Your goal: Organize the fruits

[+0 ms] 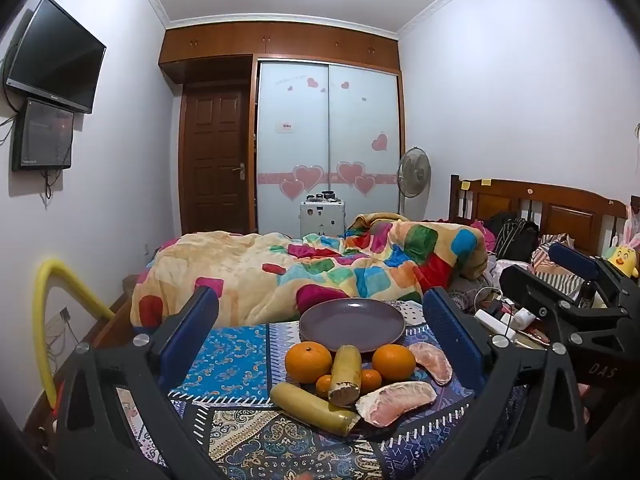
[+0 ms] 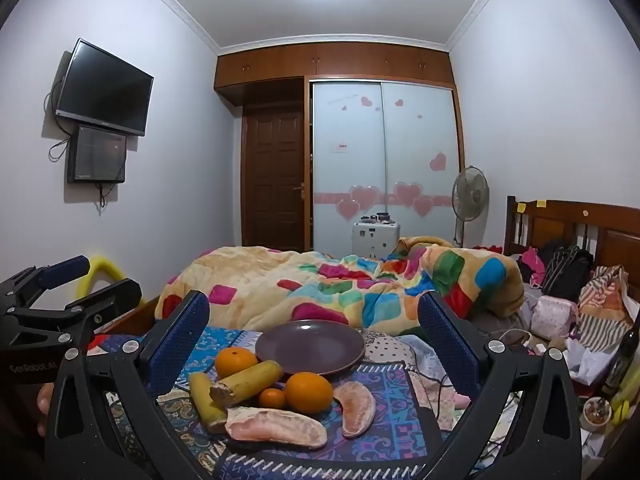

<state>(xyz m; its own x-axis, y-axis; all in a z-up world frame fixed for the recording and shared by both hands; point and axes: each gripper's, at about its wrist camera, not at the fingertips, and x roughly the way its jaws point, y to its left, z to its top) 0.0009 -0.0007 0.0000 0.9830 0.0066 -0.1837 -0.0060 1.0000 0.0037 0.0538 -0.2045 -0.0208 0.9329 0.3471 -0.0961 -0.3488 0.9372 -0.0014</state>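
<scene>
plate (image 1: pixel 352 324) x1 bare | oranges (image 1: pixel 308 361) x2 big, x2 sm | bananas (image 1: pixel 312 408) x2 | pomelo (image 1: pixel 394 402) x2 | L grip (image 1: pixel 320 312) + R grip (image 2: pixel 314 316) both apart, hold nothing

Fruit crowds the near edge of the plate; its far side lies open.

The purple plate (image 1: pixel 352 324) is bare on top, reachable from above. Along its near rim, touching or just beside each other, sit two oranges (image 1: pixel 308 361), two small tangerines (image 1: pixel 370 380), two banana pieces (image 1: pixel 346 374) and two pomelo segments (image 1: pixel 396 402), leaving little gap between them. Patterned cloth (image 1: pixel 228 356) left of the fruit is bare. The rumpled blanket (image 1: pixel 320 268) rises close behind the plate.
</scene>
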